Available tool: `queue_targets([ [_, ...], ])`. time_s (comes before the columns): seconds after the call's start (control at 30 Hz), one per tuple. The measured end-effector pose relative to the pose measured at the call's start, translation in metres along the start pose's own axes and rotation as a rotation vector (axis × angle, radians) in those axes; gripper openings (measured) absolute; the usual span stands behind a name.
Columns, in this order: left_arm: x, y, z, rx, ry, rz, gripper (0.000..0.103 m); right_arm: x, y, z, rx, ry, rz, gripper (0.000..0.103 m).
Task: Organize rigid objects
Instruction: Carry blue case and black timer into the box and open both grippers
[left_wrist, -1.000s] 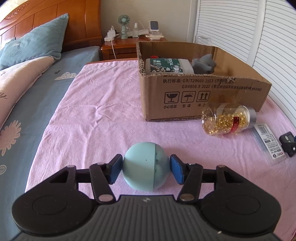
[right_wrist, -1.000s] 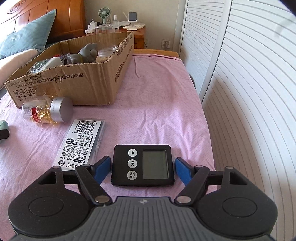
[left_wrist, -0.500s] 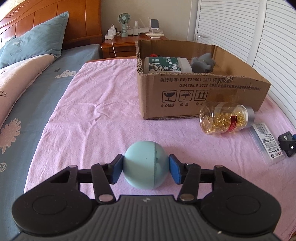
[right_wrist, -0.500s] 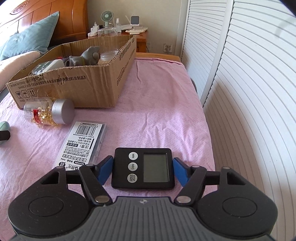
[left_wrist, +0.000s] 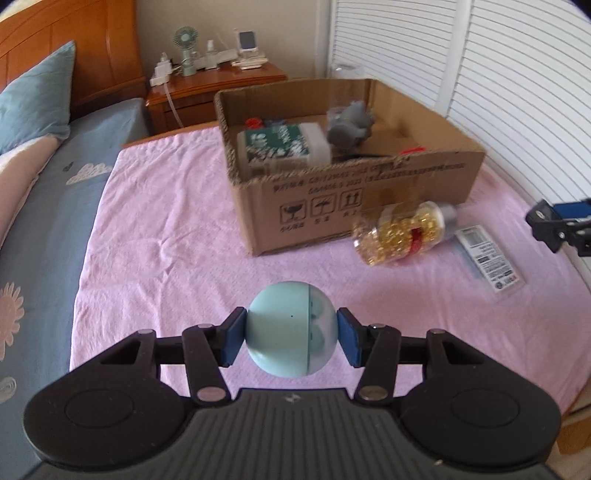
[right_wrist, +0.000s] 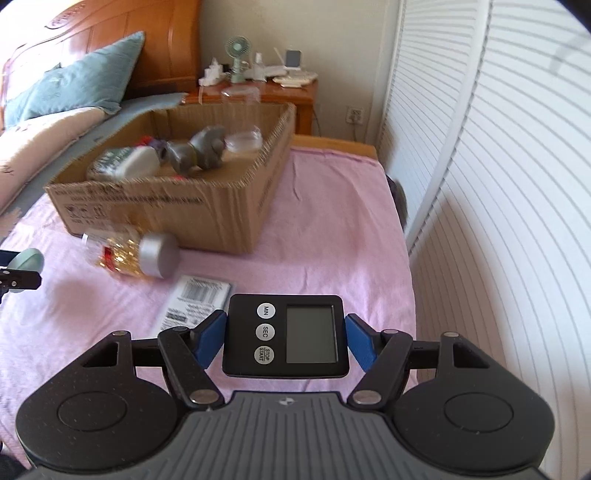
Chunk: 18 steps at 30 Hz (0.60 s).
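Left gripper (left_wrist: 291, 341) gripping pale blue ball (left_wrist: 291, 328), blue pads pressing both its sides, jaws drawn in close, ball hanging clear above pink blanket (left_wrist: 166, 236). Right gripper (right_wrist: 286, 338) clamping black digital timer (right_wrist: 286, 338) by its left and right edges, jaws standing about half open across its width, timer face up with MIN, SEC and STOP/START buttons showing, lifted off the blanket. Cardboard box (left_wrist: 369, 192) sitting open farther up the bed, holding a green-labelled white bottle (left_wrist: 284, 149) and a grey figurine (left_wrist: 349, 125). Clear jar of gold capsules (left_wrist: 402, 232) lying on its side just beside the box front, silver cap pointing toward the shutters. Flat barcode packet (left_wrist: 489, 258) lying on the blanket near the jar. Background blurring in both views.
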<state>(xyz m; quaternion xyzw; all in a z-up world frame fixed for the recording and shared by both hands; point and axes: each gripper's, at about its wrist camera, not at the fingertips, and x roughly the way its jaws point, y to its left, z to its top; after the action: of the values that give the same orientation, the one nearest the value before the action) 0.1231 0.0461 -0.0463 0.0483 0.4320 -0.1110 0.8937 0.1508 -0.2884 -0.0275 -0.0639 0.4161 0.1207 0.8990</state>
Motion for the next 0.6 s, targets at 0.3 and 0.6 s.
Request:
queue_targets([
  [0.3, -0.034, -0.009, 0.06, 0.081, -0.117, -0.052, 0.052, -0.016, 0.015, 0.038, -0.062, -0.075, 0.076, 0.074],
  [0.6, 0.007, -0.01, 0.11, 0.105, -0.152, -0.044, 0.052, -0.014, 0.03, 0.071, -0.095, -0.13, 0.113, 0.074],
])
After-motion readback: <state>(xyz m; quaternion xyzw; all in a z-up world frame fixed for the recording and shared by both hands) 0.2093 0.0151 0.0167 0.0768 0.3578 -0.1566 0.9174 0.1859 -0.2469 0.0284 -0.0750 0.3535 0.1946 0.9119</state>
